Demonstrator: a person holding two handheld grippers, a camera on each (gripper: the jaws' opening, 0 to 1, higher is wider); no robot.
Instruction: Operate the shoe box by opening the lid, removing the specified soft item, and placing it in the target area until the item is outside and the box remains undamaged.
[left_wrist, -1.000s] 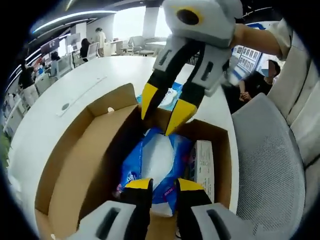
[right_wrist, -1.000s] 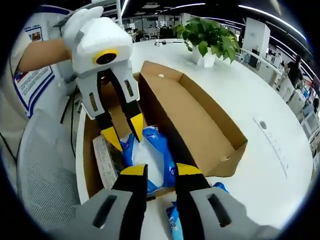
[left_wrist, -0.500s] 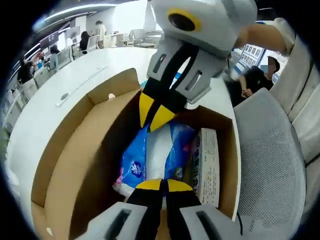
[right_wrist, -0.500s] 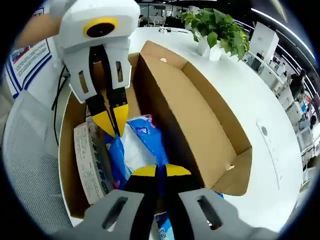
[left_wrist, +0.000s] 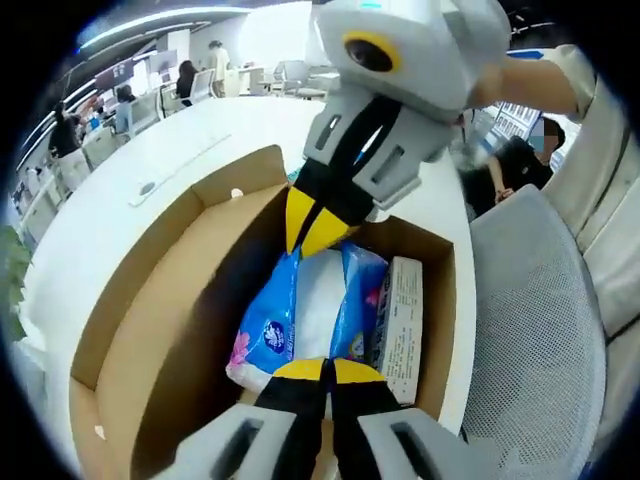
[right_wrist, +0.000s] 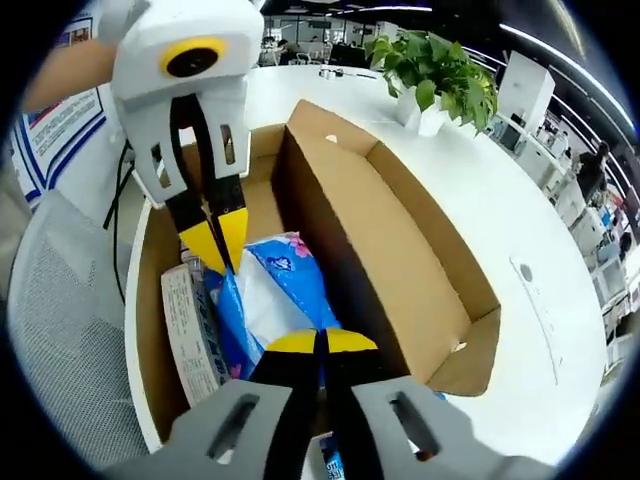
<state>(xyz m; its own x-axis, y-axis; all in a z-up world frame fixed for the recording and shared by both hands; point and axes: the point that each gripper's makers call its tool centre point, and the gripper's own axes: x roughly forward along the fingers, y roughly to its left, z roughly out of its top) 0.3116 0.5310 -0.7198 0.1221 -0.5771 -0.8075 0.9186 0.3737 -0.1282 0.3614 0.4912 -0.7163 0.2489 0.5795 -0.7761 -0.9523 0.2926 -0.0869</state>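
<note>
In the left gripper view, the left gripper (left_wrist: 327, 371) is pinching one end of the blue tissue pack (left_wrist: 300, 322) lying inside the open shoe box (left_wrist: 150, 300); the right gripper (left_wrist: 312, 232) is clamping its far end. In the right gripper view, the right gripper (right_wrist: 320, 343) is gripping the pack (right_wrist: 275, 300); the left gripper (right_wrist: 222, 245) is nipping the opposite end, beside a small white carton (right_wrist: 190, 335).

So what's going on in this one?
A person with a gripper in each hand is taking a blue-and-white soft pack out of an open cardboard box on a white table. The left gripper and right gripper are each shut on one end of the pack, which sits inside beside a small carton.
</note>
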